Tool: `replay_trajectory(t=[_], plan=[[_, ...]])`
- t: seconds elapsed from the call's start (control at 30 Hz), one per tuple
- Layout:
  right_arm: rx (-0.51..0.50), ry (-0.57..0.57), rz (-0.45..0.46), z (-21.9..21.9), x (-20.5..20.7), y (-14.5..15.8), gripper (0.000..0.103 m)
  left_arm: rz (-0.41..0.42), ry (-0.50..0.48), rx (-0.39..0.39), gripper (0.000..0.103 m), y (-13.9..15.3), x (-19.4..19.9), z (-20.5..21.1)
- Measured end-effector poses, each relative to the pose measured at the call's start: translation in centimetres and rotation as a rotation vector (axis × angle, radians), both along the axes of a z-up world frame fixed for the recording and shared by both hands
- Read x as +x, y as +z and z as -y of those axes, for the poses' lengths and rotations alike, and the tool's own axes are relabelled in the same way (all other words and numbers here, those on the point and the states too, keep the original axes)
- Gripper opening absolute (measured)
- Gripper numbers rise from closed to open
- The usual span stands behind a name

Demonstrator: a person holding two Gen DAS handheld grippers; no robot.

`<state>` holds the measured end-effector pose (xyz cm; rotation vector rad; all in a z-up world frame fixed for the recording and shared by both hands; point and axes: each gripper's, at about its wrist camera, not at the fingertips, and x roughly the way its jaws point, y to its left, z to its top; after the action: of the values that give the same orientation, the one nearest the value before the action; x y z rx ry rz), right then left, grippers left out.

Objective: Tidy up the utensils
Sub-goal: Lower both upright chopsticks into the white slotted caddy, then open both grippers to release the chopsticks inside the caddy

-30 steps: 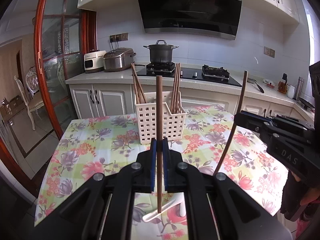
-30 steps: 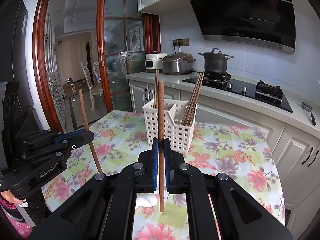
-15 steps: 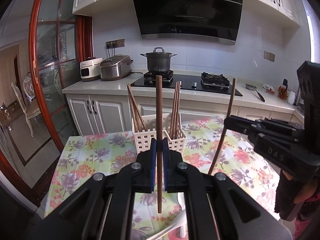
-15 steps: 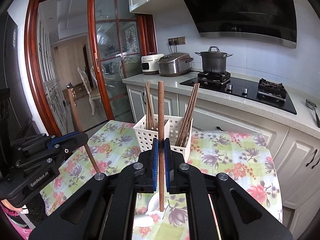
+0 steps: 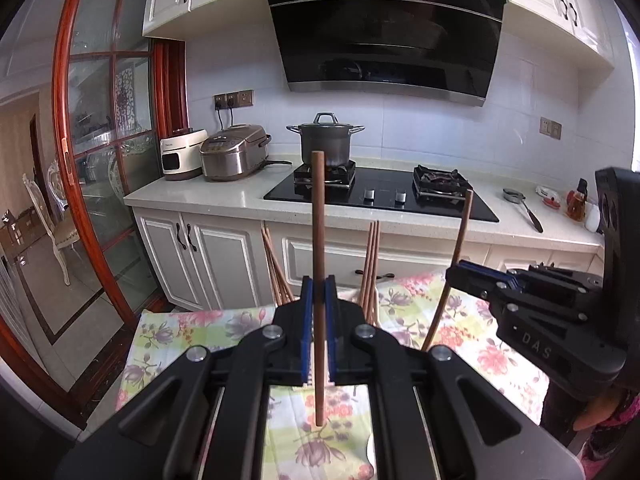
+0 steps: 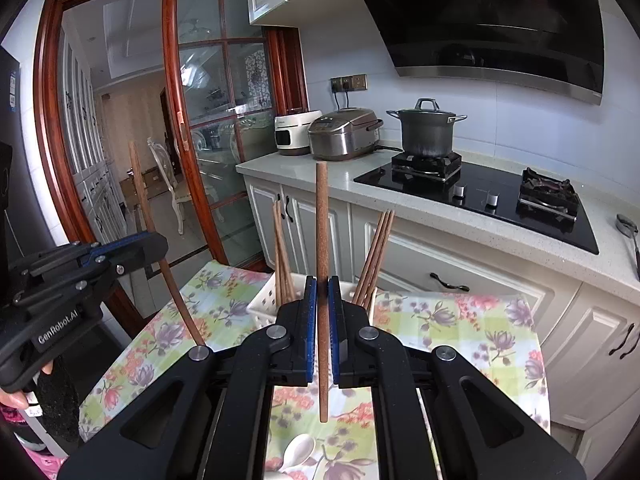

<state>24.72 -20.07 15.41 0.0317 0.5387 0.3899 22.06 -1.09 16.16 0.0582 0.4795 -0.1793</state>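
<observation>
Kitchen backdrop: white cabinets, black range hood, dark hob on the pale counter. Floral-clothed table [image 6: 472,320] in front of it, carrying a white slotted basket [image 6: 264,300] near its far edge.

Left chopstick [image 5: 319,240] pinched upright in the left gripper [image 5: 319,320], fingers closed hard on its lower half, lower tip hanging free above the cloth, nearer the camera than the basket. Right chopstick [image 6: 322,260] clamped the same way in the right gripper [image 6: 322,320], upright, fingers narrow on the shaft, also short of the basket and above the table.

Basket itself: one bundle of brown chopsticks [image 6: 280,256] leaning in its left compartment, another bundle [image 6: 376,256] in its right one. Basket body mostly hidden behind the fingers in both views.

White spoon [image 6: 298,450] lying on the cloth on the near side of the basket, below the right gripper.

Beyond the basket, on the counter: a lidded pot [image 5: 326,140] on the hob, a rice cooker [image 5: 234,152] to its left.
</observation>
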Motion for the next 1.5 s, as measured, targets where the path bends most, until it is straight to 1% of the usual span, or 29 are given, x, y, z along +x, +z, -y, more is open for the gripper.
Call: replay_trajectory(t=[0.1, 0.27, 0.4, 0.53, 0.73, 0.87, 0.97, 1.03, 1.13, 1.17, 1.2, 1.23, 1.27, 1.33, 1.4, 1.47, 1.5], plan=[[0.004, -0.013, 0.001, 0.2, 1.5, 0.9, 0.006, 0.014, 0.014, 0.016, 0.006, 1.3, 1.5, 0.1], [0.027, -0.023, -0.022, 0.6, 4.9, 2.0, 0.006, 0.038, 0.025, 0.033, 0.006, 3.3, 3.9, 0.4], [0.024, -0.025, -0.034, 0.2, 7.3, 2.4, 0.006, 0.046, 0.032, 0.020, 0.006, 4.5, 6.2, 0.3], [0.015, -0.021, -0.052, -0.8, 9.4, 1.8, 0.006, 0.030, 0.030, -0.011, 0.006, 4.3, 8.4, -0.1], [-0.019, 0.013, -0.106, -2.9, 11.4, -1.0, 0.006, -0.028, 0.016, -0.016, 0.006, 1.7, 10.9, -0.1], [-0.033, 0.026, -0.148, -3.8, 12.1, -3.3, 0.006, -0.079, 0.011, -0.025, 0.006, -0.8, 12.2, -0.4], [-0.044, 0.029, -0.188, -4.1, 12.7, -5.0, 0.006, -0.133, 0.006, -0.021, 0.006, -3.2, 13.1, -0.5], [-0.044, 0.025, -0.205, -4.3, 13.0, -5.9, 0.007, -0.166, 0.019, -0.019, 0.006, -4.8, 13.8, -0.8], [-0.025, 0.001, -0.226, -3.9, 13.4, -6.7, 0.018, -0.200, 0.040, -0.058, 0.007, -6.2, 14.4, -1.8], [-0.020, -0.005, -0.226, -3.8, 13.4, -6.9, 0.030, -0.204, 0.047, -0.063, 0.009, -6.5, 14.4, -2.1], [-0.006, -0.013, -0.226, -3.4, 13.3, -7.0, 0.049, -0.203, 0.056, -0.062, 0.011, -6.7, 14.3, -2.4], [0.006, -0.013, -0.224, -3.1, 13.2, -7.1, 0.053, -0.199, 0.063, -0.061, 0.016, -6.9, 14.2, -2.7], [0.007, -0.013, -0.221, -2.9, 13.1, -7.2, 0.053, -0.196, 0.068, -0.060, 0.022, -7.0, 14.0, -2.9], [-0.006, -0.026, -0.210, -2.5, 12.8, -7.2, 0.053, -0.185, 0.084, -0.053, 0.026, -7.2, 13.4, -3.3], [0.002, -0.031, -0.210, -1.9, 12.5, -7.2, 0.053, -0.172, 0.105, -0.045, 0.035, -7.4, 12.6, -3.8], [0.017, -0.037, -0.208, -1.2, 11.8, -7.4, 0.053, -0.152, 0.126, -0.043, 0.054, -7.7, 11.5, -4.3], [0.020, -0.040, -0.207, -0.9, 11.6, -7.5, 0.053, -0.144, 0.135, -0.039, 0.056, -7.8, 10.9, -4.5]])
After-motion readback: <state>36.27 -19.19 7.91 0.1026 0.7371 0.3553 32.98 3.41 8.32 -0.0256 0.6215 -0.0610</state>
